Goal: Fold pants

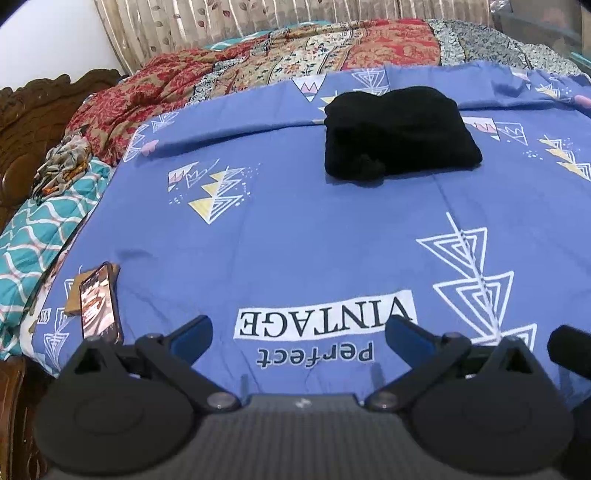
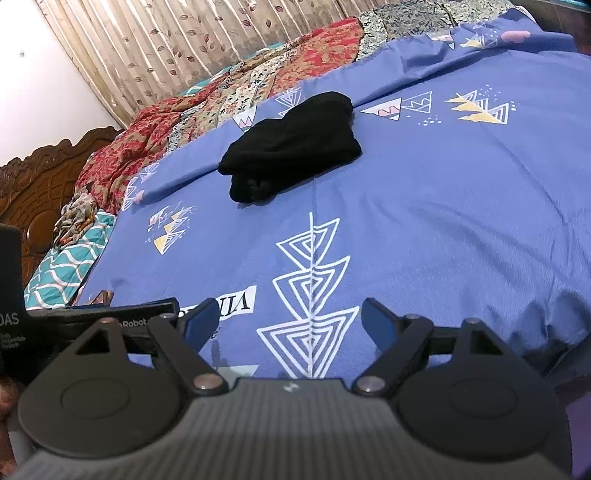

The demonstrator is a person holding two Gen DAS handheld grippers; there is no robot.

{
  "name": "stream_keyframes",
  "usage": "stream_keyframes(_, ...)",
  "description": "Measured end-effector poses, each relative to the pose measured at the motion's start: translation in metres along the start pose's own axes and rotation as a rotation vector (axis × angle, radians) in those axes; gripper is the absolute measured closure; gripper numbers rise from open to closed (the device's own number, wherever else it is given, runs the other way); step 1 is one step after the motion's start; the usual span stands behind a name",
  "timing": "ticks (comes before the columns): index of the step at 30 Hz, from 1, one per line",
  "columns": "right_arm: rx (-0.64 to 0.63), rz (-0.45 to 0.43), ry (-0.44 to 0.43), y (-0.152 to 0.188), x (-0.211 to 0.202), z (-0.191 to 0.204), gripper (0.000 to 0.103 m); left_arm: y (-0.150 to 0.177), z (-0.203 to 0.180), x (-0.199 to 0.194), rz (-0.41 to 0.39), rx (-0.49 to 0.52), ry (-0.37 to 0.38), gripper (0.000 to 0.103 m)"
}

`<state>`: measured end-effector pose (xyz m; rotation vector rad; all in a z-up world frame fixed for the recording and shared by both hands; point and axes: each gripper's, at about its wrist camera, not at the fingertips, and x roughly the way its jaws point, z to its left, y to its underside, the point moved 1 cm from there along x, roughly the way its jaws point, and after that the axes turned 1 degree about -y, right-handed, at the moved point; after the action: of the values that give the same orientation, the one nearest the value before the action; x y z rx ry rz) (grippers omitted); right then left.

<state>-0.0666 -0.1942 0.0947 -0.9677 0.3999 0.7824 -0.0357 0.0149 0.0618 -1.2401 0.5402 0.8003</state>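
Left gripper (image 1: pixel 299 330) and right gripper (image 2: pixel 288 319), jaws wide apart, empty.

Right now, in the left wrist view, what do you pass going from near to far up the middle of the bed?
Left gripper, jaws open → "Perfect VINTAGE" print on the blue sheet → folded black pants → red patterned quilt → curtain.

The pants (image 1: pixel 400 133) are showing solid black. The bedsheet (image 1: pixel 295 240) beneath them is showing periwinkle blue with white nested triangles, yellow and pink accents, and a white label lettered in dark navy. The quilt (image 1: pixel 258 70) is showing red, beige and grey floral patchwork. A teal cover (image 1: pixel 33 236) is carrying white wavy lattice. The curtain (image 2: pixel 147 48) is showing beige stripes with brown leaves. Each tool (image 1: pixel 299 328) (image 2: pixel 288 319) is showing black with blue pads.
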Motion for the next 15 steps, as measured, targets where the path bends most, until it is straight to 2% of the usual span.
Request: stream_keyframes(15, 0.021, 0.019, 0.005, 0.002, 0.006, -0.005, 0.017, 0.005, -0.006, 0.012, 0.065, 0.013, 0.031, 0.0)
